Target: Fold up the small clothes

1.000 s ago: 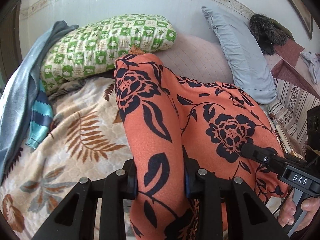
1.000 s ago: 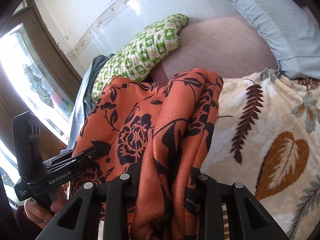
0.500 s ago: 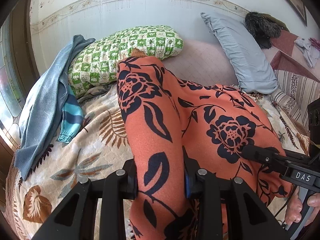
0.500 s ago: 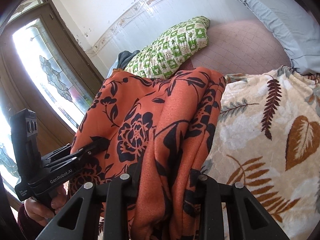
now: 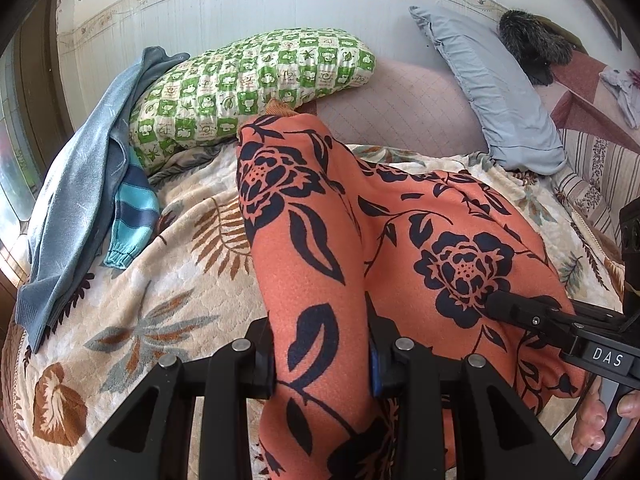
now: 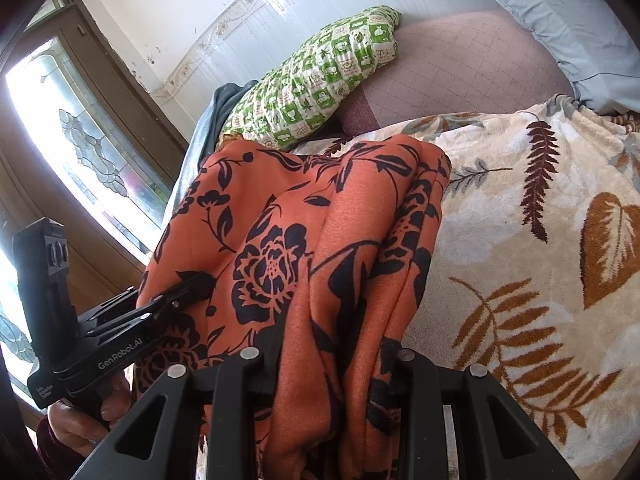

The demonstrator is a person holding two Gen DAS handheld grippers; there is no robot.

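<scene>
An orange garment with black flower print (image 5: 400,220) hangs stretched between both grippers above the bed; it also shows in the right wrist view (image 6: 320,240). My left gripper (image 5: 324,356) is shut on its near edge, the cloth bunched between the jaws. My right gripper (image 6: 328,364) is shut on another bunched edge. Each gripper shows in the other's view, the right one (image 5: 532,316) and the left one (image 6: 160,304), both clamped on the cloth. The garment's far end rests near the green pillow.
A leaf-print blanket (image 5: 152,280) covers the bed. A green checked pillow (image 5: 248,80), a pink cushion (image 5: 400,108) and a grey-blue pillow (image 5: 492,88) lie at the head. A blue sweater and striped sleeve (image 5: 92,184) lie at the left. A window (image 6: 76,140) stands beside the bed.
Both grippers have pulled back and up with the garment. More of the blanket and the window side has come into view. The grips have not changed.
</scene>
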